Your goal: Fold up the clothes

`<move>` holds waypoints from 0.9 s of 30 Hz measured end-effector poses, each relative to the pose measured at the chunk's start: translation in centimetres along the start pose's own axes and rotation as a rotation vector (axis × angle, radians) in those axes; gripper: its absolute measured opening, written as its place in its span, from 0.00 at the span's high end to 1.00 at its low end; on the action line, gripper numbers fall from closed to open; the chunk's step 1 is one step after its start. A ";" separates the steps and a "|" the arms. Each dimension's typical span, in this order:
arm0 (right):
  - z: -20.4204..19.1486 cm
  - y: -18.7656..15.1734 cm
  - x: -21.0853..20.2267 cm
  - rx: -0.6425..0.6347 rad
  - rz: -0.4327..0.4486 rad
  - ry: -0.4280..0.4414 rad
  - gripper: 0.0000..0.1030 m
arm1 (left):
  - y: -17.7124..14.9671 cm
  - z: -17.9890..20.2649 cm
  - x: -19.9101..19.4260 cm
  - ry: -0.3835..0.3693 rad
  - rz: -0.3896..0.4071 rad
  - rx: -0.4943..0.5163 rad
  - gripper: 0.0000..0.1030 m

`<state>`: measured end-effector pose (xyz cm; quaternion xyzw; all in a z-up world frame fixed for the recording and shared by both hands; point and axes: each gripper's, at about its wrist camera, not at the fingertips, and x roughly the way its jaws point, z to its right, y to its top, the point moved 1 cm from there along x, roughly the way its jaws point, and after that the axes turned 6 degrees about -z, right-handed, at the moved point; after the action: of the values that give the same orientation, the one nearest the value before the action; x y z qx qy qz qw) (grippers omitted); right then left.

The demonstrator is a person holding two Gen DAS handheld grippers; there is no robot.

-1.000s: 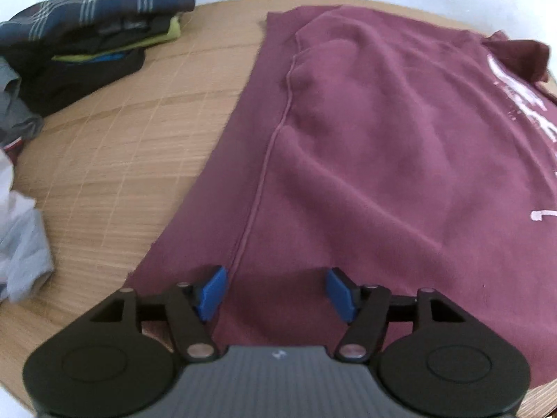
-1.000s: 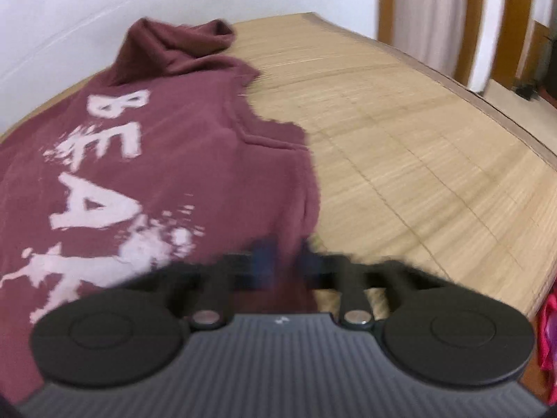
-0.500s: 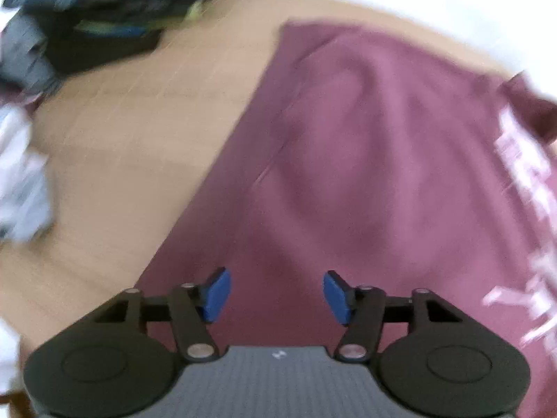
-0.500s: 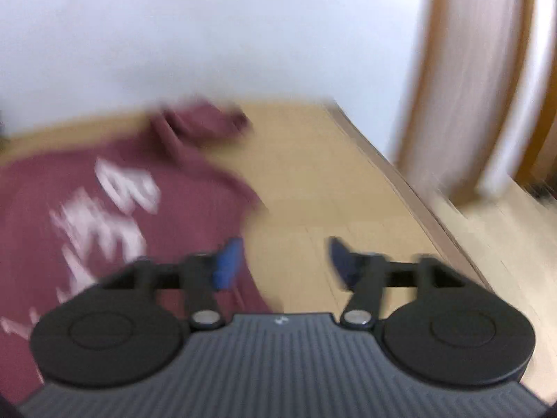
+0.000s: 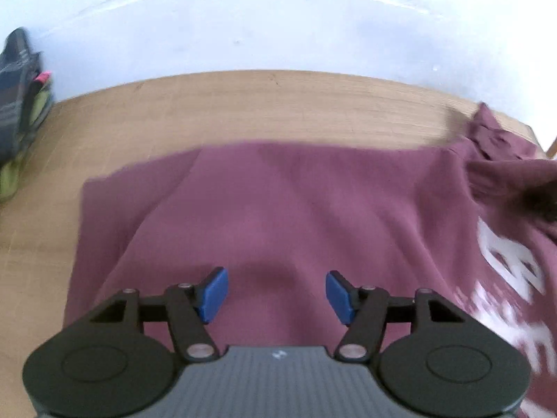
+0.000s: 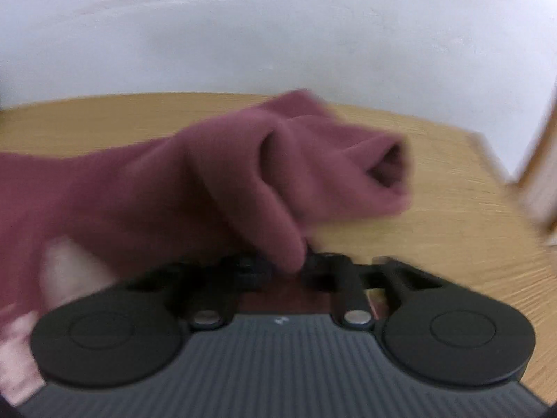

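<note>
A maroon sweatshirt [image 5: 296, 209] with white lettering lies spread on a woven bamboo mat [image 5: 243, 104]. My left gripper [image 5: 276, 294] hovers open over the plain left part of the sweatshirt, blue pads apart with nothing between them. In the right wrist view my right gripper [image 6: 289, 266] is shut on a bunched fold of the sweatshirt [image 6: 278, 174], with a rumpled sleeve or hood end lifted off the mat in front of it. The right view is blurred by motion.
A stack of folded clothes [image 5: 17, 104], dark plaid on top with yellow-green below, sits at the far left by the white wall [image 5: 278, 28]. Bare mat [image 6: 452, 209] extends to the right of the sweatshirt, with a wooden frame [image 6: 543, 181] at the right edge.
The right gripper went from open over the mat edge to shut on the sweatshirt's bunched cloth and lifted it. The left gripper swung round over the sweatshirt, still open.
</note>
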<state>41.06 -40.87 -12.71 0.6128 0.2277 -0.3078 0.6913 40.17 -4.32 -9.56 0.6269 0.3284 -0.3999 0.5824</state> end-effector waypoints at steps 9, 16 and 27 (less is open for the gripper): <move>0.8 2.2 4.9 -0.014 -0.008 -0.148 0.80 | 2.0 -2.9 4.0 0.034 0.070 -0.040 0.21; 2.7 -0.1 -2.5 0.237 -0.033 -0.022 0.57 | 1.7 -3.8 3.4 0.024 0.099 -0.010 0.19; -0.9 -12.1 -11.7 0.244 -0.122 0.109 0.57 | -11.8 -0.8 -5.1 0.005 -0.008 0.064 0.24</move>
<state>24.36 -38.98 -13.34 0.6930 0.2625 -0.3409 0.5785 27.48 -2.02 -10.56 0.6449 0.3196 -0.4109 0.5595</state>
